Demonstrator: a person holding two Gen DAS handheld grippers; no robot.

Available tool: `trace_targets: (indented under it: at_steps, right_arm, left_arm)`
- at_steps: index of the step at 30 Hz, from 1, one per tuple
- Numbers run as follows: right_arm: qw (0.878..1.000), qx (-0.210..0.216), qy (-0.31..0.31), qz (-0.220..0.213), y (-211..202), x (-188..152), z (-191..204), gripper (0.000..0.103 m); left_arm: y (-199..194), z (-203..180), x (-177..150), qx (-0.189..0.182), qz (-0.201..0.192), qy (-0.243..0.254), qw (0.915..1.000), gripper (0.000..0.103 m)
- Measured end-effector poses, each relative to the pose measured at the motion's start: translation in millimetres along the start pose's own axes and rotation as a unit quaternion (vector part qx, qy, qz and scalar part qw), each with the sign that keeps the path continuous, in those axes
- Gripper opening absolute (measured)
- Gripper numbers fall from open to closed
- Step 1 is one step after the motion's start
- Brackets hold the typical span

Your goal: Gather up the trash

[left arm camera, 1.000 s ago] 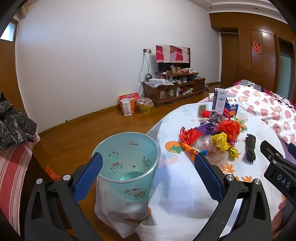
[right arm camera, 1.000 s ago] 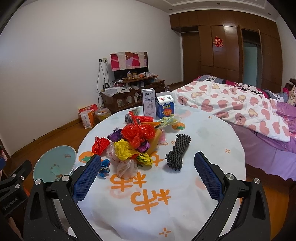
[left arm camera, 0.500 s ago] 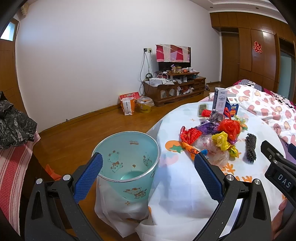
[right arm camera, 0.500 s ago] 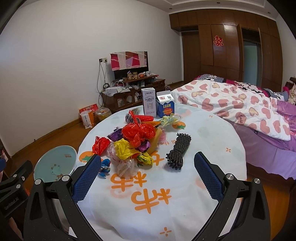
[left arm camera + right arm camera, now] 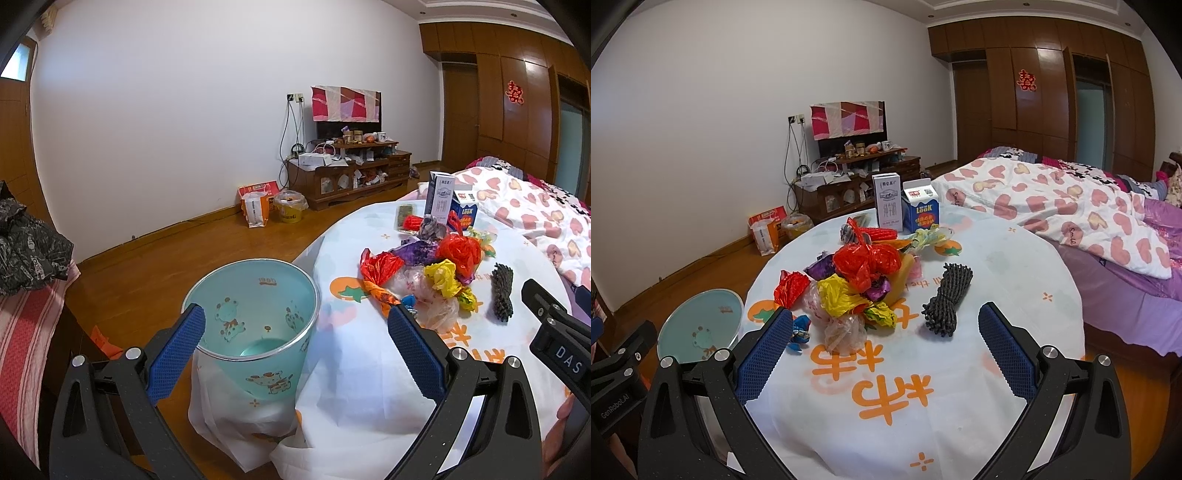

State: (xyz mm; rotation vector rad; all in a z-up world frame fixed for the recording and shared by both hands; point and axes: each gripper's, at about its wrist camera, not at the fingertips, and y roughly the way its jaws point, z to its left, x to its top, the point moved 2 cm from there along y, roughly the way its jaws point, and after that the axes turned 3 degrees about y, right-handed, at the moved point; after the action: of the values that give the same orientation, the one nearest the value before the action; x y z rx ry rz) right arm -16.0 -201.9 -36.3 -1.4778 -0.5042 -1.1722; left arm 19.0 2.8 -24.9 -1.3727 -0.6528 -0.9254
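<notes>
A heap of crumpled plastic bags [image 5: 857,280], red, yellow, purple and clear, lies in the middle of a round table [image 5: 960,387] with a white cloth. It also shows in the left wrist view [image 5: 424,273]. A dark bundled cord [image 5: 947,299] lies right of the heap. A light blue trash bin [image 5: 255,325] stands on the floor at the table's left edge, seen small in the right wrist view [image 5: 700,325]. My left gripper [image 5: 295,354] is open and empty above the bin and table edge. My right gripper [image 5: 884,358] is open and empty over the table's near side.
Two cartons, a white one [image 5: 886,205] and a blue one [image 5: 921,210], stand at the table's far side. A bed with a heart-print quilt [image 5: 1071,218] is to the right. A TV cabinet [image 5: 857,184] stands at the far wall. A striped cloth surface [image 5: 22,332] is at left.
Both views have shifted only slightly. Both grippers stay open and nothing on the table has moved.
</notes>
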Motion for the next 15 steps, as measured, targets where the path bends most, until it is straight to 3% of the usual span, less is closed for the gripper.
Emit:
trace_targets:
  at_steps: [15]
  right_arm:
    - [1.000, -0.020, 0.006, 0.017, 19.2, -7.7, -21.2, 0.098]
  left_arm:
    - [19.9, -11.3, -7.8, -0.003, 0.017, 0.008, 0.9998, 0.097]
